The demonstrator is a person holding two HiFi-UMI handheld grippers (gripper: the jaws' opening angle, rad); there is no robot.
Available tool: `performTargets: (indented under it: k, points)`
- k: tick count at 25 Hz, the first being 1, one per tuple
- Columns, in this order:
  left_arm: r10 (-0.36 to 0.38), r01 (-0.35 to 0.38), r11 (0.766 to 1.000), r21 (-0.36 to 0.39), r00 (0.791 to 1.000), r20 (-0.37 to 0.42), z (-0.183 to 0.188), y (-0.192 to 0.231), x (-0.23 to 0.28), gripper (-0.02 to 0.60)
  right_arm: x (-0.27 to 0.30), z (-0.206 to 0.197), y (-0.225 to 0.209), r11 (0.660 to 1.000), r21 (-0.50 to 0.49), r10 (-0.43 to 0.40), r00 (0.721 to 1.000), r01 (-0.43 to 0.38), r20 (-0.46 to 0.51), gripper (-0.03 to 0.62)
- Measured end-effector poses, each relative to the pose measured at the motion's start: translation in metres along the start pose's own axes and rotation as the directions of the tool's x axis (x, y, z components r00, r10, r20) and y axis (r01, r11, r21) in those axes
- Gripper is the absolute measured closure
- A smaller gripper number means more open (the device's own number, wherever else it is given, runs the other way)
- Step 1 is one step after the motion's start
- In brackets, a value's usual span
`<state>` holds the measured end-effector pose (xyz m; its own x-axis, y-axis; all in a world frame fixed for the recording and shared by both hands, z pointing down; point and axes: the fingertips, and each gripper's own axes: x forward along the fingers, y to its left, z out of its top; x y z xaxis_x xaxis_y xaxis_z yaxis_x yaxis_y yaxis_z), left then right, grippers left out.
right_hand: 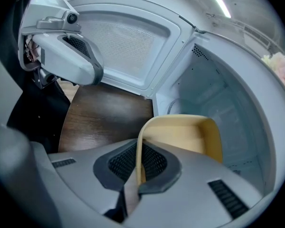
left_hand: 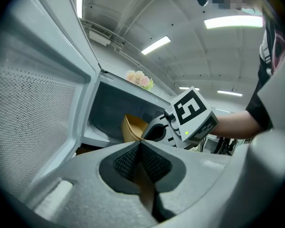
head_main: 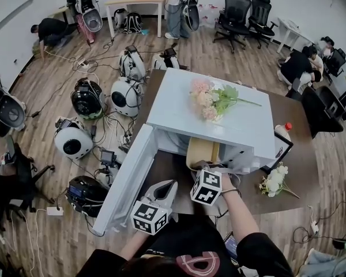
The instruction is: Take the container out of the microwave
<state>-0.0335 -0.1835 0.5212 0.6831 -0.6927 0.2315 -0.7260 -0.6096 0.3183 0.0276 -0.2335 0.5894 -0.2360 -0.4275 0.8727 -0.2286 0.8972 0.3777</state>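
Note:
A tan container (right_hand: 185, 137) sits tilted at the mouth of the white microwave (head_main: 173, 103), and my right gripper (right_hand: 140, 163) is shut on its near rim. The head view shows the same container (head_main: 200, 150) just under the oven's front edge, with the right gripper (head_main: 210, 166) reaching down to it. The microwave door (head_main: 130, 175) hangs wide open to the left. My left gripper (head_main: 168, 184) hovers in front of the door, apart from the container, jaws shut and empty. The left gripper view also shows the container (left_hand: 133, 127) inside the opening.
The microwave stands on a brown table (right_hand: 109, 118). Pink flowers (head_main: 210, 100) lie on the oven's top. A white flower sprig (head_main: 275, 180), a red-capped bottle (head_main: 282, 131) and a black frame (head_main: 279, 152) are to its right. Round robots and cables crowd the floor at left.

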Motion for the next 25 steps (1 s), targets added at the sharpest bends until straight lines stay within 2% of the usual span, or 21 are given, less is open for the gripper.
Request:
performTargets:
  k: [25]
  points:
    - [0.004, -0.004, 1.0, -0.02, 1.0, -0.018, -0.013, -0.005, -0.016, 0.572, -0.017, -0.005, 0.028, 1.0, 0.012, 0.006, 1.0, -0.006, -0.015, 0.579]
